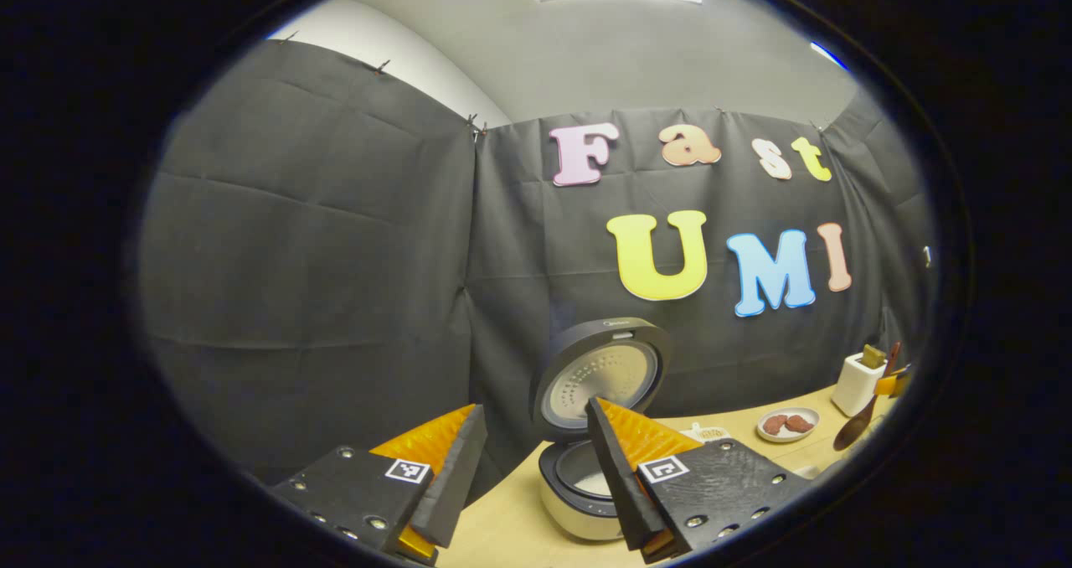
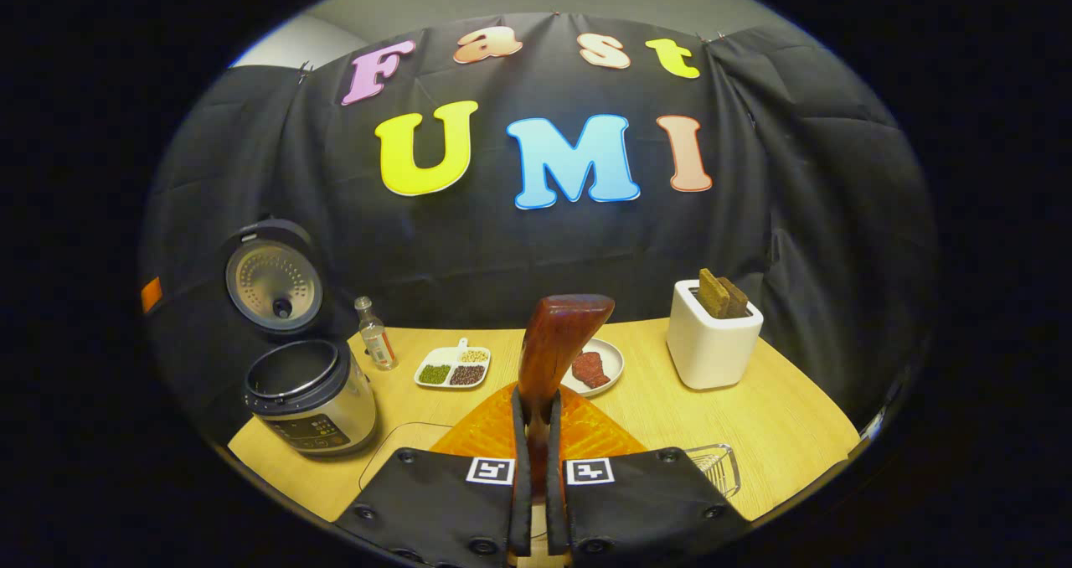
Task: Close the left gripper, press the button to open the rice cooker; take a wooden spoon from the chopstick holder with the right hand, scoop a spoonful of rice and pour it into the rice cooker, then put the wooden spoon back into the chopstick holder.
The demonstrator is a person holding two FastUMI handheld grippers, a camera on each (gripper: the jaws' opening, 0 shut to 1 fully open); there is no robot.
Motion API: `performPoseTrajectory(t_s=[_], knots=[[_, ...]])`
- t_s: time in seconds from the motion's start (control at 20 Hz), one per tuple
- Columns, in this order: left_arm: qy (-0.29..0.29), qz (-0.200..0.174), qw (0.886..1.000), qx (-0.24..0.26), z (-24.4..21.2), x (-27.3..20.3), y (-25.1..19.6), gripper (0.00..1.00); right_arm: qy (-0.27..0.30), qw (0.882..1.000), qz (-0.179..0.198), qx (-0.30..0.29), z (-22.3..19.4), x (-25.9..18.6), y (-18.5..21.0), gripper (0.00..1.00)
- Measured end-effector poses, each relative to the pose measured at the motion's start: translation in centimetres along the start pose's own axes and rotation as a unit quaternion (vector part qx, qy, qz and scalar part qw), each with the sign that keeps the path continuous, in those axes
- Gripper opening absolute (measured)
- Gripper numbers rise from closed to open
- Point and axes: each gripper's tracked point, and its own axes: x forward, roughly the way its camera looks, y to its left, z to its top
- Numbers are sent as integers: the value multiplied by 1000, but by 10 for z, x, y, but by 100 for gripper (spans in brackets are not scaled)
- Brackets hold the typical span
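Wooden tabletop (image 2: 779, 417) against black cloth: rice cooker (image 2: 311, 396) at left, lid up, beside small bottle (image 2: 375, 333), divided dish of beans (image 2: 453, 367), plate of what may be meat (image 2: 596, 365), white chopstick holder (image 2: 710, 342) at right. Right gripper (image 2: 536, 421) clamped on wooden spoon (image 2: 554, 342), bowl upright, hiding part of plate. Left gripper (image 1: 536, 459) spread wide, holding nothing, above open cooker.

One rice cooker (image 2: 310, 396), one wooden spoon (image 2: 553, 342), one chopstick holder (image 2: 712, 342), one bottle (image 2: 374, 333), two dishes (image 2: 452, 369).
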Motion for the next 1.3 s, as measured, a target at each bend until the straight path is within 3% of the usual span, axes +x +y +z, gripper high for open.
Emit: performPoseTrajectory(t_s=[0.6,0.85,1.3], knots=[[19,11,1000,0,-29,17,43,75,36,987,-39,-151,-69,39,42,8],[20,18,1000,-1,-33,18,53,74,56,988,-26,-141,-90,42,65,8],[18,22,1000,-1,-33,16,55,75,90,995,34,-40,-105,38,106,9]])
